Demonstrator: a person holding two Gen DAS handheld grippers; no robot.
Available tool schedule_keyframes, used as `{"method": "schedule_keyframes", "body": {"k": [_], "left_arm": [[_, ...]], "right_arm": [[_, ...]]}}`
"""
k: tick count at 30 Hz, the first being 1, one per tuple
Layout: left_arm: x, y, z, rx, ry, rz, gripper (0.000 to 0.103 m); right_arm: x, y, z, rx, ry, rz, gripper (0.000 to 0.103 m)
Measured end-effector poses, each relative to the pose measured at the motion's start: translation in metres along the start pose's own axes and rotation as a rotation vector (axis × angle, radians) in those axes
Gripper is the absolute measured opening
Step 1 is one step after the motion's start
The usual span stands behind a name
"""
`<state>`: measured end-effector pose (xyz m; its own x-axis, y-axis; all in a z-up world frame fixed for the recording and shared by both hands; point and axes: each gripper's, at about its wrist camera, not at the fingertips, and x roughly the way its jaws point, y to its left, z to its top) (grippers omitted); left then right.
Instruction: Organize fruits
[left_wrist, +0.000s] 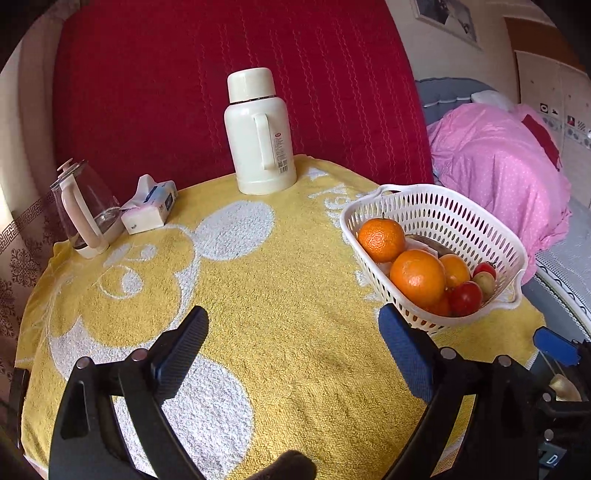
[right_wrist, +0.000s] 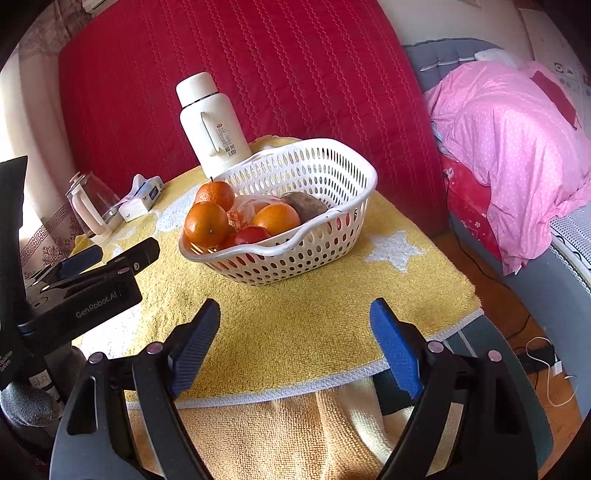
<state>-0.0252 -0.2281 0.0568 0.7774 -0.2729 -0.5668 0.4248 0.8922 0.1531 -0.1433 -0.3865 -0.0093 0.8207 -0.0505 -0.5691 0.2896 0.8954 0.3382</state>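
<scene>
- Fruits: oranges (right_wrist: 205, 223), red tomatoes (left_wrist: 465, 297) + a brownish one, all piled in white basket (right_wrist: 317, 236) on yellow towel (left_wrist: 288, 280), table's right side.
- Right gripper (right_wrist: 295, 347): fingers spread wide, nothing between; basket straight ahead, near, not touching.
- Left gripper (left_wrist: 295, 347): also spread wide, empty, over bare towel; basket just beside its right finger, fwd-right.
- Behind: white thermos (left_wrist: 259, 133) upright at back; tissue pack (left_wrist: 149, 206) + glass kettle (left_wrist: 86, 210) far left.
</scene>
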Motion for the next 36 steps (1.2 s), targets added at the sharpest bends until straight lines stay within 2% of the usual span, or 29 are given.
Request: {"method": "schedule_keyframes", "body": {"k": [3,6,9,18,27,36], "left_arm": [[-0.002,0.0,-0.002,0.006,-0.009,0.02,0.098],[-0.003,0.002,-0.004,0.005,-0.012,0.023,0.098],[-0.005,0.006,-0.006,-0.007,-0.015,0.022,0.098],[-0.006,0.013,-0.008,-0.04,-0.024,0.005,0.098],[-0.006,0.015,-0.013,-0.057,-0.038,-0.007,0.098],[0.0,0.018,-0.017,-0.076,-0.027,-0.042,0.098]], "right_arm": [[-0.001,0.003,0.0,-0.014,0.0,-0.012,0.085],[-0.002,0.007,0.001,-0.035,-0.005,-0.024,0.087],[-0.004,0.011,0.004,-0.051,-0.015,-0.035,0.093],[-0.011,0.026,0.024,-0.117,-0.052,-0.09,0.099],[-0.005,0.028,0.034,-0.119,-0.048,-0.143,0.1],[0.009,0.026,0.031,-0.118,-0.024,-0.156,0.1]]}}
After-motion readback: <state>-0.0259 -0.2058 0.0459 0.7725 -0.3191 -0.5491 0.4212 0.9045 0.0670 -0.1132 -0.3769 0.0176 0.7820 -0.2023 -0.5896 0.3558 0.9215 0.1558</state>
